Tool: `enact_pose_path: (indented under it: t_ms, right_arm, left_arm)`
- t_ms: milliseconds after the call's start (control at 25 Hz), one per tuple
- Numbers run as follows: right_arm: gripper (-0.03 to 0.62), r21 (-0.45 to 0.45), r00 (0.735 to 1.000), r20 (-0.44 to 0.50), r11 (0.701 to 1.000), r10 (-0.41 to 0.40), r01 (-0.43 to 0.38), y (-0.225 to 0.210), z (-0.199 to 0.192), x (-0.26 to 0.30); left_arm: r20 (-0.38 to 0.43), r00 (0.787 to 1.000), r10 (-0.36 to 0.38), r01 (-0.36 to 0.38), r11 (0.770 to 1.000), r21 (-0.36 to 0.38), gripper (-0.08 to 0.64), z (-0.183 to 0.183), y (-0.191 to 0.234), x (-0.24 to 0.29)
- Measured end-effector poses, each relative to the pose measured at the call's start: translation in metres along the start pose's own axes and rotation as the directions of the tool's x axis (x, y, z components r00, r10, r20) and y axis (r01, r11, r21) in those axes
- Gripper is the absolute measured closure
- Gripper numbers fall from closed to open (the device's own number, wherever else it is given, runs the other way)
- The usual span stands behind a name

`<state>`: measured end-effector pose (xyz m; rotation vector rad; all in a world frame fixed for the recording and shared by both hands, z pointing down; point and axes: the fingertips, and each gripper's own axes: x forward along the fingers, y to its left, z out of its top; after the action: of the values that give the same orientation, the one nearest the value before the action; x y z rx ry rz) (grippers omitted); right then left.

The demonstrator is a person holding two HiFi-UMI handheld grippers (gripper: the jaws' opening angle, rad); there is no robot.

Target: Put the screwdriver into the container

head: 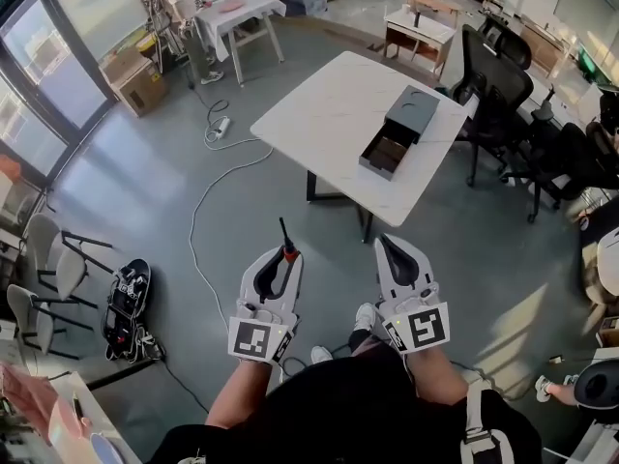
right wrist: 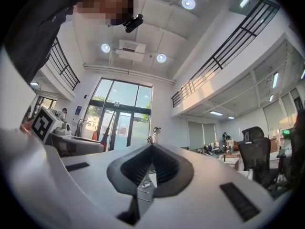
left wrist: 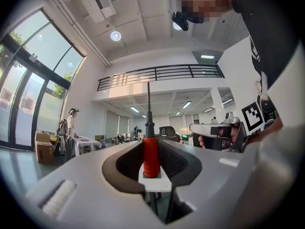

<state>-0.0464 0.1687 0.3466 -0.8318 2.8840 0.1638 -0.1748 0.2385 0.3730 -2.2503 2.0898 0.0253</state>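
A screwdriver (head: 287,249) with a red handle and a black shaft is clamped in my left gripper (head: 286,255), its shaft pointing ahead out of the jaws. In the left gripper view the red handle (left wrist: 151,156) stands upright between the dark pads, with the left gripper (left wrist: 151,143) shut on it. The container (head: 398,130), a black box with an open drawer-like tray, sits on the white table (head: 329,114) well ahead of both grippers. My right gripper (head: 388,244) is held level beside the left one, jaws together and empty; the right gripper (right wrist: 152,146) shows nothing between its pads.
Black office chairs (head: 498,95) stand to the right of the table. A white cable (head: 208,201) runs over the grey floor at the left, and a black bag (head: 126,307) lies near grey chairs (head: 53,269). A person (head: 179,3) stands by a small white table at the back.
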Motion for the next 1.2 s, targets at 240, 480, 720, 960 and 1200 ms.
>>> enact_pose_path:
  t_ms: [240, 480, 720, 960, 1200]
  right_arm:
    - [0.584, 0.000, 1.000, -0.012, 1.000, 0.000, 0.000, -0.044, -0.014, 0.035]
    - [0.584, 0.015, 0.999, -0.032, 1.000, -0.013, 0.013, -0.090, -0.026, 0.060]
    - [0.584, 0.020, 0.999, -0.034, 1.000, -0.011, 0.012, -0.125, -0.032, 0.065]
    - [0.584, 0.031, 1.000, -0.019, 0.999, 0.008, -0.007, -0.152, -0.032, 0.067]
    - [0.584, 0.039, 1.000, -0.006, 0.999, -0.002, 0.003, -0.173, -0.036, 0.070]
  left_arm:
    - [0.010, 1.000, 0.025, -0.025, 1.000, -0.003, 0.459, -0.001, 0.013, 0.048]
    - [0.010, 0.999, 0.035, -0.035, 0.999, -0.006, 0.459, -0.004, 0.017, 0.098]
    - [0.013, 0.999, 0.040, -0.040, 0.999, -0.005, 0.459, -0.004, 0.010, 0.135]
    - [-0.005, 0.998, 0.062, -0.062, 0.998, -0.008, 0.459, -0.007, 0.004, 0.164]
    - [-0.030, 0.998, 0.058, -0.058, 0.998, -0.006, 0.459, -0.015, -0.002, 0.188]
